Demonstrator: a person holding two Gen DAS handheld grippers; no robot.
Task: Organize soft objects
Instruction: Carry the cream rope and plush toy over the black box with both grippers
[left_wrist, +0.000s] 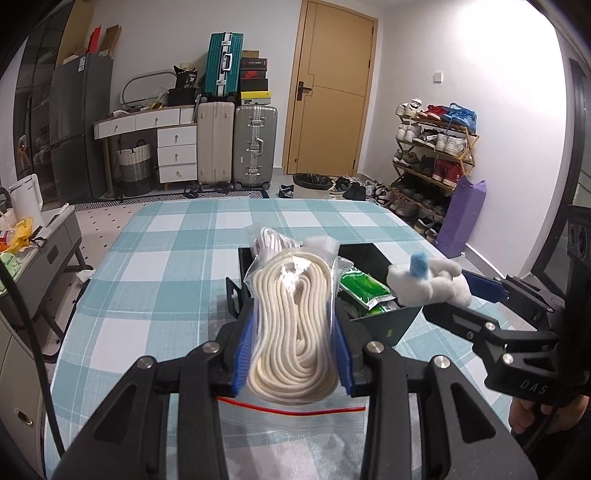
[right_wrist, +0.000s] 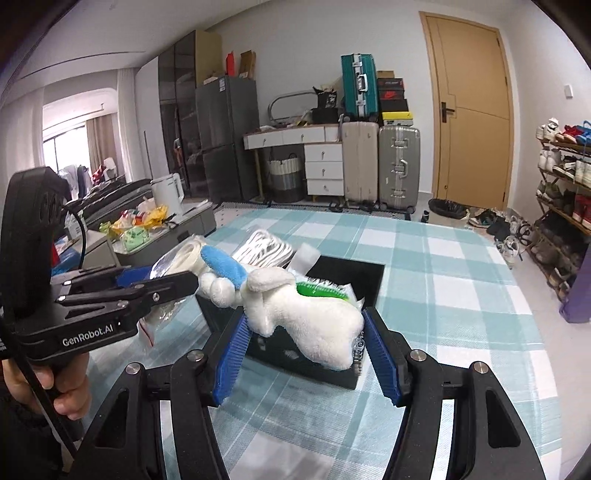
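Now we clamp the bagged rope (left_wrist: 291, 328) in our left gripper (left_wrist: 291, 354) and the white plush toy (right_wrist: 310, 314) in our right gripper (right_wrist: 306, 350), above the black bin (right_wrist: 314, 362).

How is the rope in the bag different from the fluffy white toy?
The rope is cream, coiled in loops and sealed in a clear zip bag; the plush toy is bright white, fluffy and unwrapped, with a blue ear. The rope stands between the left gripper's pads; the toy lies sideways between the right gripper's pads. Both are soft and held up over the black box on the checked tablecloth.
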